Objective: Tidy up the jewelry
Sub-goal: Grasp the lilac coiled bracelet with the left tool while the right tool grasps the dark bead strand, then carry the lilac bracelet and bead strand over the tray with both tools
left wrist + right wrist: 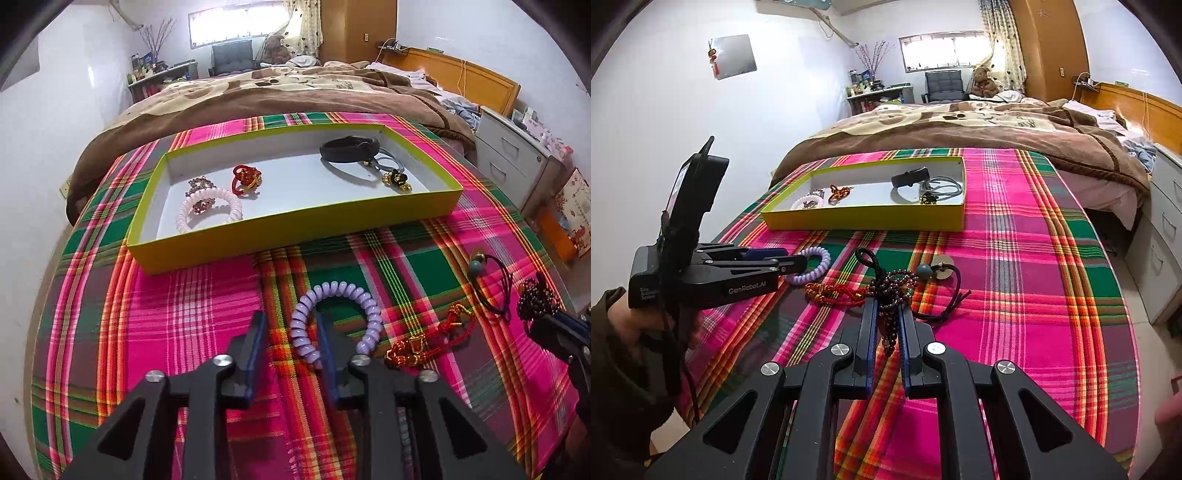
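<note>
A lilac spiral hair tie [334, 314] lies on the plaid cloth. Its left coil sits between the fingers of my left gripper [290, 321], with a gap still showing at the left pad, so the gripper is open around it. The right wrist view shows that gripper [801, 260] from the side, with the tie [812, 266] at its tips. My right gripper [886, 314] is shut on a dark bead bracelet [890, 291] that hangs between its pads. The yellow box [295, 236] behind holds a pink spiral tie [208, 210], a red knot [245, 179] and a black band [349, 147].
A red cord bracelet [432, 339] and a black cord with a teal bead [491, 280] lie on the cloth between the grippers. The round table's edge curves off to the right [1123, 332]. A bed with a brown blanket [997, 129] stands behind, and white drawers [1160, 240] at the right.
</note>
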`<move>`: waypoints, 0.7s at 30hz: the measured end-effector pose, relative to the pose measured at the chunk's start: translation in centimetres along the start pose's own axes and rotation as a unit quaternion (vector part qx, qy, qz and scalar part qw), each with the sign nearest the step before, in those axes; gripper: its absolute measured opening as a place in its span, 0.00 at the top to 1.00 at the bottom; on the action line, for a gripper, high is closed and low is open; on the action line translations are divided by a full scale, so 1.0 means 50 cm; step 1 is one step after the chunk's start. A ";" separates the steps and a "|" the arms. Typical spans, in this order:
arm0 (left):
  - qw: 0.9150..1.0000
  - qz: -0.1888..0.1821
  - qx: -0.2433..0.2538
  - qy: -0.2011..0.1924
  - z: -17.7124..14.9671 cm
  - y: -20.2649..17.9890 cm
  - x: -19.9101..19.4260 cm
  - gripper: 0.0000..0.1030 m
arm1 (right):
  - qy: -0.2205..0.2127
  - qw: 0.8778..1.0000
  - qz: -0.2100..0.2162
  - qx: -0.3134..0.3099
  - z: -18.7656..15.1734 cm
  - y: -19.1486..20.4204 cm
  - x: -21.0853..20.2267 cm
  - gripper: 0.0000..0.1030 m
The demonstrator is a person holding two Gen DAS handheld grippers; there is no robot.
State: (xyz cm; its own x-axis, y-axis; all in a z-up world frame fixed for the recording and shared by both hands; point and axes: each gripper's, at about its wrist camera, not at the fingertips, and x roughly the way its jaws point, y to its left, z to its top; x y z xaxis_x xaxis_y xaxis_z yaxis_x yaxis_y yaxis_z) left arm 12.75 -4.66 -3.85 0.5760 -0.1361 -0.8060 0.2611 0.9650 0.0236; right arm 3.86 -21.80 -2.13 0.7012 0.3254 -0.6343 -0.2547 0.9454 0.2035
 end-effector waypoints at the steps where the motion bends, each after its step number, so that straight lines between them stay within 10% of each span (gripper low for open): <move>1: 1.000 -0.005 0.002 0.000 -0.001 -0.001 -0.001 0.89 | 0.000 1.000 0.000 0.000 0.001 -0.001 0.000 0.90; 21: 0.998 -0.045 -0.045 -0.030 -0.002 0.040 -0.041 0.91 | -0.002 1.000 -0.005 0.004 0.010 0.002 -0.004 0.90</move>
State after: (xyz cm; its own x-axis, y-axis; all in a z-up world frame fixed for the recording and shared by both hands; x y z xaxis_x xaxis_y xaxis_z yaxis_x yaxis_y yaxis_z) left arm 12.04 -2.41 -2.22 0.5996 -0.2343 -0.7652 0.2452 0.9640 -0.1030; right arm 4.05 -21.76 -1.63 0.7061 0.3166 -0.6334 -0.2426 0.9485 0.2036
